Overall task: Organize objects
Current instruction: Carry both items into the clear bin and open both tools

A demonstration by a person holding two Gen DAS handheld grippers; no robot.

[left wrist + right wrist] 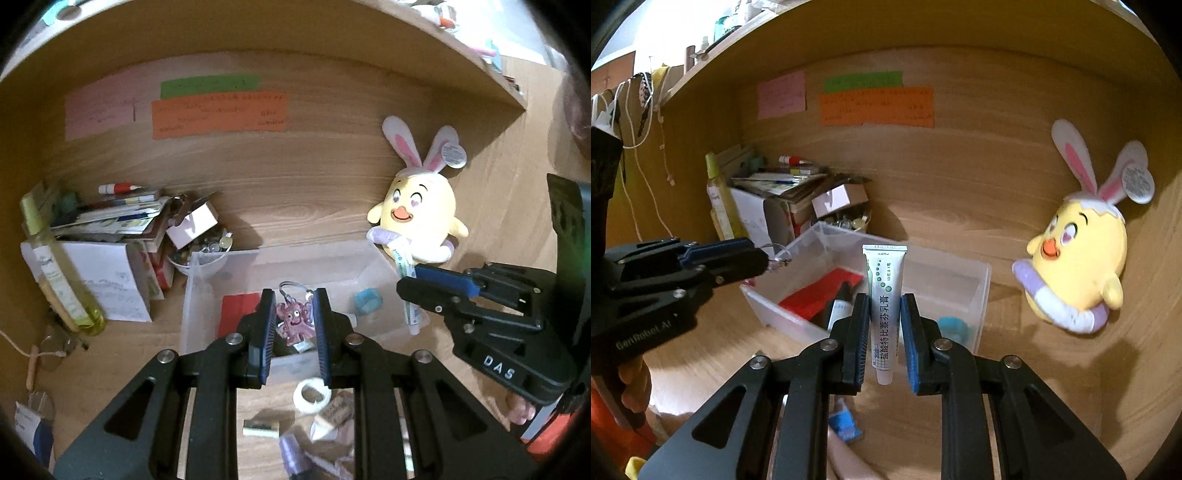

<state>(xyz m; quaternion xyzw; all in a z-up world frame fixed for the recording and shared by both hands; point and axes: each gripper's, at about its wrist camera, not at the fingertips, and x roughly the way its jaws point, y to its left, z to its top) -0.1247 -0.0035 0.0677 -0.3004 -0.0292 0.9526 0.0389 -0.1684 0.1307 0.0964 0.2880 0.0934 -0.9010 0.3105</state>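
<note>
- Left tongs [294,325]: blue-padded jaws closed on a flat purple octopus-shaped keychain charm [295,322], metal ring at its top, held over the clear plastic storage bin [207,291].
- Right tongs [884,332]: jaws clamped on a white-and-green ointment tube [886,295], crimped end up, cap end down, held upright above the near side of the bin.
- From the left wrist view, the right tongs sit at the bin's right edge, tube hanging beside the wall.
- Bin contents: flat red rectangular piece [820,293] on the left, dark-capped small bottle [839,306] beside it, light-blue roll [955,328] at the right end.
- Wooden table [110,354] near the left tongs: white tape ring [312,397], cork stopper [336,406], small clutter, not identifiable.
- Behind the bin: yellow plush chick with bunny ears [417,218], right; white cardboard box [107,284] stacked with papers, left.
</note>
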